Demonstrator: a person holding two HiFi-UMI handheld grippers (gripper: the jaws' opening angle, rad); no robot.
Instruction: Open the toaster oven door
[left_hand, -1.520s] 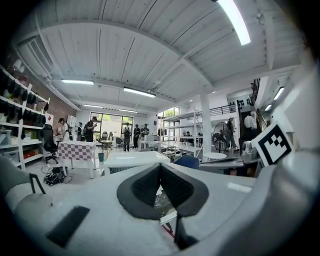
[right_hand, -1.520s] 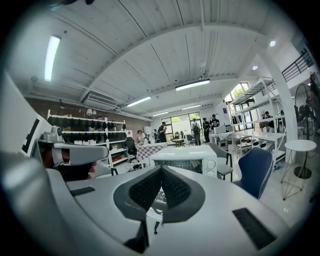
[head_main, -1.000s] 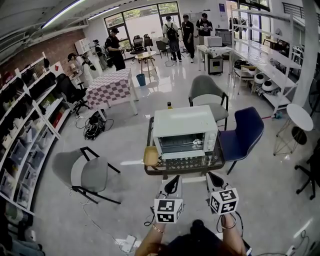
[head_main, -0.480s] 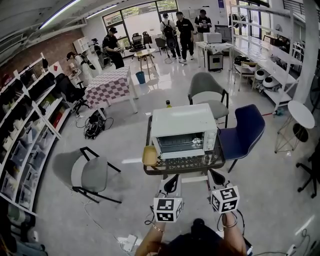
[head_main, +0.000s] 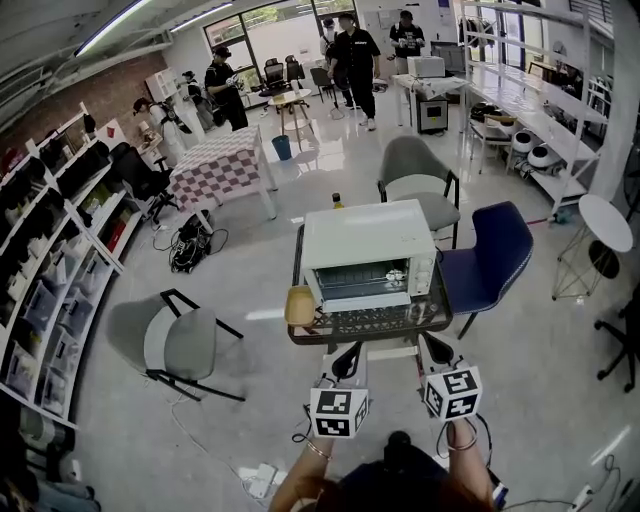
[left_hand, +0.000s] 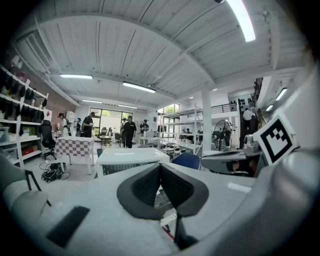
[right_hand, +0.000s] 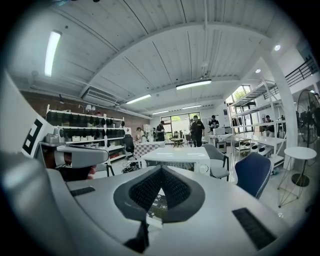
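Observation:
A white toaster oven stands on a small dark glass table, its glass door facing me and closed. The toaster oven also lies ahead in the left gripper view, and the toaster oven in the right gripper view too. My left gripper and right gripper hang side by side just short of the table's near edge, a little apart from it. Both are shut with nothing between the pads. In its own view the left gripper shows tips that meet; so do those of the right gripper.
A yellow bowl sits on the table left of the oven. A blue chair stands right of the table, a grey chair behind it, another grey chair to the left. Several people stand far back. Shelves line the left wall.
The oven and table sit slightly higher and closer in the head view. Both grippers have edged toward the table's near edge. A person at the back has walked nearer.

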